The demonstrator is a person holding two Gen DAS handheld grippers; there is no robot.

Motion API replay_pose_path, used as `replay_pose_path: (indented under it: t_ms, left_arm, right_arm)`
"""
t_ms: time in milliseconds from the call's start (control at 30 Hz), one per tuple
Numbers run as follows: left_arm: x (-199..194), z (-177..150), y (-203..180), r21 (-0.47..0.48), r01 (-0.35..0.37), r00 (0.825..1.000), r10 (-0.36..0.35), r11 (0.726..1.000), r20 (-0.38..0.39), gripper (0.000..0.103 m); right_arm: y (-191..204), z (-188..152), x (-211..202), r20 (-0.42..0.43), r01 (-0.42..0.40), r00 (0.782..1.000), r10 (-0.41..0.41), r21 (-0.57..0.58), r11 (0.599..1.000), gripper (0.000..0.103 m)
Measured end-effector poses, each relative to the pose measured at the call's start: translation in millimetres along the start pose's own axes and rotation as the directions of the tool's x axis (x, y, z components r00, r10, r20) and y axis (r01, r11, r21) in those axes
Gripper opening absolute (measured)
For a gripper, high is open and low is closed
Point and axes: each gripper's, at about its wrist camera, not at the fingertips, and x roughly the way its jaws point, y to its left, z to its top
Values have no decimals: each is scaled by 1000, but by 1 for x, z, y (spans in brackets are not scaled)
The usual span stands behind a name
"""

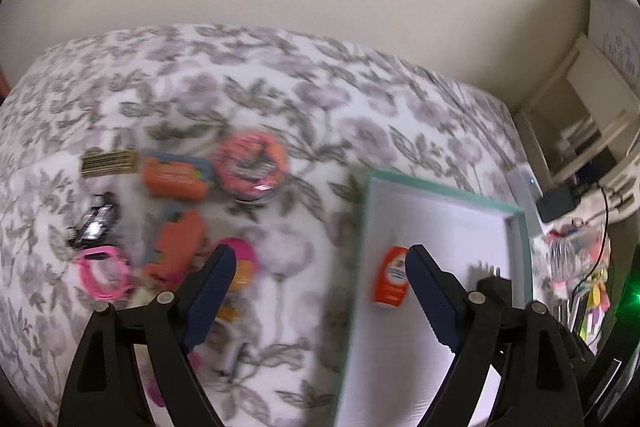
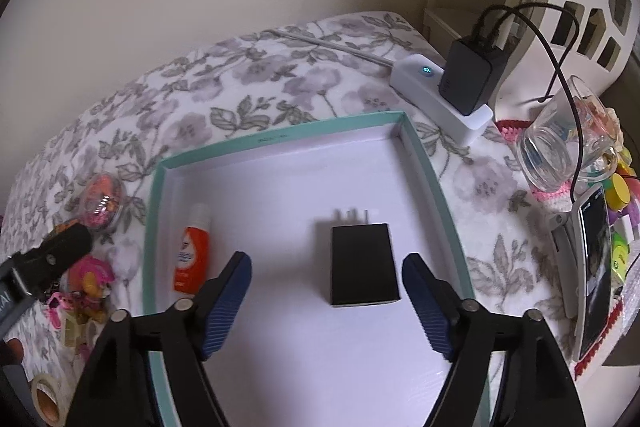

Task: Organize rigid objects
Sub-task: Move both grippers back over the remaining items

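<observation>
Right gripper (image 2: pixel 326 277) wide, empty, above black charger (image 2: pixel 363 263) lying in teal-rimmed box (image 2: pixel 276 137) | left gripper (image 1: pixel 320 271) wide, empty | orange tube (image 2: pixel 192 255) also boxed | toy pile (image 1: pixel 176 211) remains outside on floral blanket (image 1: pixel 280 87); early stage.

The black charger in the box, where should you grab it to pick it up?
Grip the black charger across its two long sides, coming straight down from above. It lies flat on the floor of the teal box, prongs pointing away toward the far wall, with bare space on both sides, so the open right gripper probably fits around its narrow width.
</observation>
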Motion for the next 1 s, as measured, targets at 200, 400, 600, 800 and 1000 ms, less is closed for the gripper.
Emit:
replay_pose_path:
  t_ms: [200, 400, 600, 800, 1000]
  left_arm:
    - [-30, -2, 52, -93, -41, 994, 51, 995, 100, 101]
    - [-62, -6, 111, -188, -107, 977, 138, 976, 161, 101]
    - [-97, -12, 166, -270, -170, 950, 231, 948, 210, 101]
    - [-111, -21, 209, -324, -240, 930, 312, 915, 193, 101]
    - [-93, -25, 229, -357, -240, 950, 294, 903, 104, 101]
  right_arm:
    - [28, -11, -8, 12, -56, 998, 56, -50, 997, 96]
    - [64, -20, -21, 35, -113, 992, 118, -117, 987, 101]
    - [101, -28, -39, 63, -173, 980, 187, -183, 968, 101]
    - [146, -43, -53, 71, -204, 969, 236, -304, 931, 101]
    - [181, -61, -40, 12, -219, 971, 240, -372, 902, 101]
